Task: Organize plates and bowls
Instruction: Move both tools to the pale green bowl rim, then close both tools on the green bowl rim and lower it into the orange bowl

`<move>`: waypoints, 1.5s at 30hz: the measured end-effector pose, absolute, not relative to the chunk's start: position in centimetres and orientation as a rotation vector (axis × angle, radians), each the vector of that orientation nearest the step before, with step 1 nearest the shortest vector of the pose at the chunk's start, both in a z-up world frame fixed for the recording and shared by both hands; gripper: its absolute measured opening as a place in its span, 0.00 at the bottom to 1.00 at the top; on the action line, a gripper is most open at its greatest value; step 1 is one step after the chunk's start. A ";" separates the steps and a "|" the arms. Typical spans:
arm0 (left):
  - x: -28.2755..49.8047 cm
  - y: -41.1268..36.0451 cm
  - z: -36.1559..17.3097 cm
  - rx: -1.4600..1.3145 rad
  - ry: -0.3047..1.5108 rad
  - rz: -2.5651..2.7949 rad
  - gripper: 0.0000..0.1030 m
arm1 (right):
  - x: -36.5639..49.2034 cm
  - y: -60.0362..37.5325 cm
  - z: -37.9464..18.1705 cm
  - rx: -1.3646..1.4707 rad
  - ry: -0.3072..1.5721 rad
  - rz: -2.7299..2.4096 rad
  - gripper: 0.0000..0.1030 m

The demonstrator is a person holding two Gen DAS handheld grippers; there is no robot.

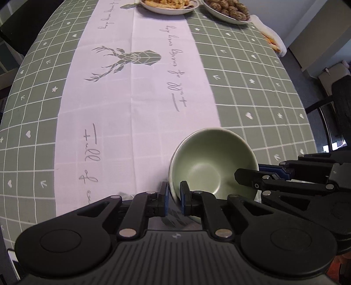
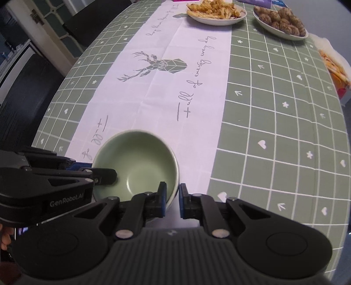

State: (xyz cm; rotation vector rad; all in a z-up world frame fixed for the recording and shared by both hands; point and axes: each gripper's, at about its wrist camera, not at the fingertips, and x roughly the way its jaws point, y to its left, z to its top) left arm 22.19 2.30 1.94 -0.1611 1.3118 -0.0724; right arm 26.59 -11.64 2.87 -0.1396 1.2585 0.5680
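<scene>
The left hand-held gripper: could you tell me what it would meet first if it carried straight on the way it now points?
The left hand-held gripper already clamps the green bowl by its rim, so the bowl comes first; beyond that, probably the tablecloth, though depth is unclear.

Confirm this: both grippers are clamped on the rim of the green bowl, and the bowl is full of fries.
Not quite. The green bowl is empty; the right wrist view looks straight into its bare inside. The fries sit on a plate at the far end of the table. The left gripper and right gripper do clamp its rim.
</scene>
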 end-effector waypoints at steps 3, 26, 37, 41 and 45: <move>21.2 0.7 3.2 -0.158 1.320 -0.096 0.12 | 25.5 -13.2 4.4 -0.173 1.251 0.578 0.08; 17.1 -14.4 3.0 -0.095 1.397 -0.354 0.15 | 19.4 -27.1 6.4 -0.356 1.301 0.456 0.09; 17.3 -15.4 1.3 -0.071 1.432 -0.341 0.16 | 19.7 -27.4 3.8 -0.369 1.323 0.476 0.09; 17.7 -15.4 1.1 -0.068 1.435 -0.341 0.16 | 19.8 -27.3 3.6 -0.377 1.321 0.483 0.09; 17.9 -15.7 1.0 -0.054 1.445 -0.345 0.18 | 20.0 -27.0 3.4 -0.403 1.326 0.489 0.10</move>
